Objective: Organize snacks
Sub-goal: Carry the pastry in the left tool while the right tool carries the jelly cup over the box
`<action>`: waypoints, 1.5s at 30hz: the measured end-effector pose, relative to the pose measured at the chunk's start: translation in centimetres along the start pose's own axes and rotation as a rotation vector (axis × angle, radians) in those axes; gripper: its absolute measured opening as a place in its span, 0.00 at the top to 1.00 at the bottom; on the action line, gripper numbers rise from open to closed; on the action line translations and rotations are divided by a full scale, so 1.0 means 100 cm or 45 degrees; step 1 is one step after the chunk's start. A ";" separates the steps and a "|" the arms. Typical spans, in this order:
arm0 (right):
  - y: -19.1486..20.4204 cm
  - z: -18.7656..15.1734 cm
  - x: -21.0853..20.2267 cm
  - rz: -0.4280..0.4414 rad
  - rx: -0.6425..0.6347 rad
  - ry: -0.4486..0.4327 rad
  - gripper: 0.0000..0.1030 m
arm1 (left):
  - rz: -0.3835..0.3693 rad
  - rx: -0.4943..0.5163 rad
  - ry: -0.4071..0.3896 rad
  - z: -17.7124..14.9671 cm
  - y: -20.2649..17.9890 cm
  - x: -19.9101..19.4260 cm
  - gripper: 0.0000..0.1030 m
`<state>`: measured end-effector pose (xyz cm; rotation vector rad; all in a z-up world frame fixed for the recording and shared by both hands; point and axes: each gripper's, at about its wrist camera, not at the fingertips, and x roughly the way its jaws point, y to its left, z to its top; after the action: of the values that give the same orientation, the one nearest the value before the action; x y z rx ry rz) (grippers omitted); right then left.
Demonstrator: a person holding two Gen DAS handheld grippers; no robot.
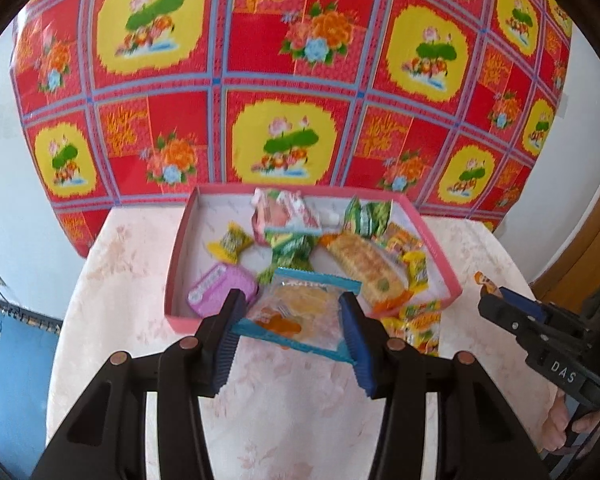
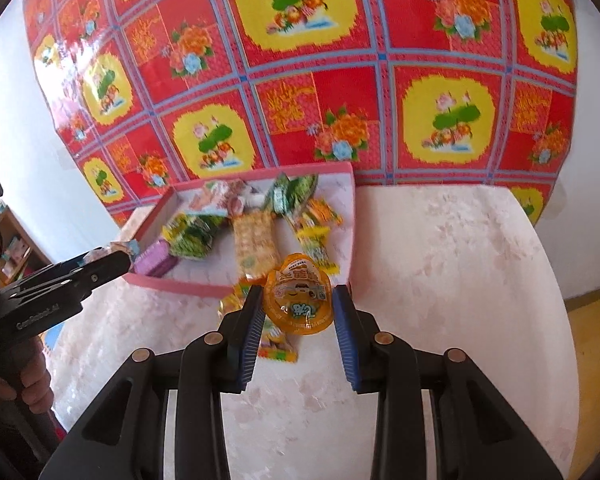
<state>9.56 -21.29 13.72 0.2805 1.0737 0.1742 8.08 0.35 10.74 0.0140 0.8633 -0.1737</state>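
Left wrist view: the left gripper (image 1: 292,314) clamps a clear cake packet with blue ends (image 1: 300,312), held above the near rim of the pink box (image 1: 440,256). Judged step: carrying snacks to the box.

Right wrist view: the right gripper (image 2: 299,312) grasps an orange jelly cup (image 2: 300,300), near the box's near right corner. Next, advance each item over the box interior, then release.

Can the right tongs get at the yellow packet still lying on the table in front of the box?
Probably not yet: the right tongs are shut on an orange jelly cup. The yellow packet lies uncovered on the table just beneath them.
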 end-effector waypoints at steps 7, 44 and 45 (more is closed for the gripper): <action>0.010 0.023 0.000 0.016 -0.035 -0.040 0.66 | 0.010 0.030 -0.030 0.023 -0.007 0.000 0.51; 0.008 0.046 0.097 0.073 -0.015 0.067 0.66 | 0.083 -0.081 0.054 0.042 0.023 0.086 0.51; 0.008 0.046 0.100 0.075 -0.015 0.070 0.66 | 0.083 -0.081 0.057 0.042 0.024 0.088 0.51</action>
<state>18.33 -18.42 7.59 0.2983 1.1194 0.2423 17.22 1.07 6.71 -0.0136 0.9112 -0.0849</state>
